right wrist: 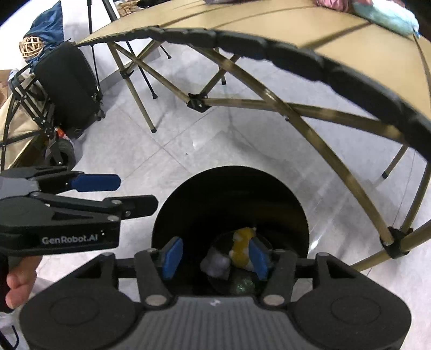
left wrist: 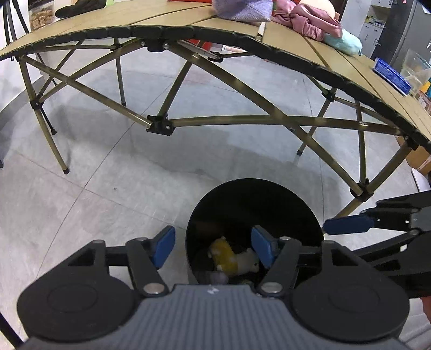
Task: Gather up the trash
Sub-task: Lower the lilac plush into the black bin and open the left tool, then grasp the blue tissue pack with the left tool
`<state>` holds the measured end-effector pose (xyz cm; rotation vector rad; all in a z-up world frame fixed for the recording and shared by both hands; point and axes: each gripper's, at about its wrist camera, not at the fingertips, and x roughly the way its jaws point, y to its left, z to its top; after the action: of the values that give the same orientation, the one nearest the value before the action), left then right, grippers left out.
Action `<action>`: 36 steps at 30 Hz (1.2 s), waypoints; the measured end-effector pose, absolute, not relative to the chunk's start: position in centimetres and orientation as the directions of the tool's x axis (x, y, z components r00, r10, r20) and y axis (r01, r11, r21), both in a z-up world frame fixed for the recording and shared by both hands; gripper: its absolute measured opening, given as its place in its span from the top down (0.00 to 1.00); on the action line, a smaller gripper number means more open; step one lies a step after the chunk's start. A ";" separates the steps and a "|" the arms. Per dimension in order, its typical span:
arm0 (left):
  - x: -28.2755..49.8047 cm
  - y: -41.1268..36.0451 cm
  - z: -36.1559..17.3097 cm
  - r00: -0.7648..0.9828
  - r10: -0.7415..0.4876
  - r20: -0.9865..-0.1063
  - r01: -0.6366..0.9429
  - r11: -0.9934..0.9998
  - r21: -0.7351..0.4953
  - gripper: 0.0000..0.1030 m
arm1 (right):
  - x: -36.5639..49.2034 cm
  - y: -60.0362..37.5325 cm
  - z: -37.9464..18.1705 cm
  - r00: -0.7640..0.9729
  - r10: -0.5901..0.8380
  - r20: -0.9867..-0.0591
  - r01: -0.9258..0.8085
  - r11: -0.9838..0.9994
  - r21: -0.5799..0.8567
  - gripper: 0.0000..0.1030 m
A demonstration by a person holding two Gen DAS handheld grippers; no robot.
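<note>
Grey tiled floor under our folding table [left wrist: 296,53], black bin [right wrist: 296,215] below, our left gripper [left wrist: 212,249] and right gripper [right wrist: 215,255] both parted and empty, "GenRobot.AI" on the left one's side.

A black bin [left wrist: 254,204] holds a yellow-and-white plush [left wrist: 229,257] and a pale lilac lump [right wrist: 216,265]. Both hand-held grippers are black with blue pads [left wrist: 164,246]. The surface [left wrist: 167,18] is tan with a black edge. The floor [left wrist: 102,193] is grey tile.
</note>
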<state>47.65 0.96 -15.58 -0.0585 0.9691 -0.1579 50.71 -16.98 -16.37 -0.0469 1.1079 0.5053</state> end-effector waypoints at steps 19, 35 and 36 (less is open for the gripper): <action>47.4 -1.2 -4.4 0.752 -0.427 -0.502 0.314 0.902 -0.298 0.30 | 51.1 -33.0 -2.3 0.907 0.120 -0.404 0.009 0.953 0.303 0.38; 66.3 -21.8 -3.6 0.594 -0.537 -0.599 0.456 0.838 -0.299 0.69 | 57.4 -41.7 -8.9 0.853 0.108 -0.511 0.237 0.792 0.563 0.70; 67.1 -22.2 -4.0 0.580 -0.549 -0.602 0.449 0.832 -0.326 0.69 | 57.3 -42.0 -9.0 0.855 0.114 -0.506 0.237 0.781 0.577 0.71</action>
<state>67.08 -22.19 -3.97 -0.1434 0.7519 -0.5854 57.27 -41.99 -8.98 0.6795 0.5513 -0.0705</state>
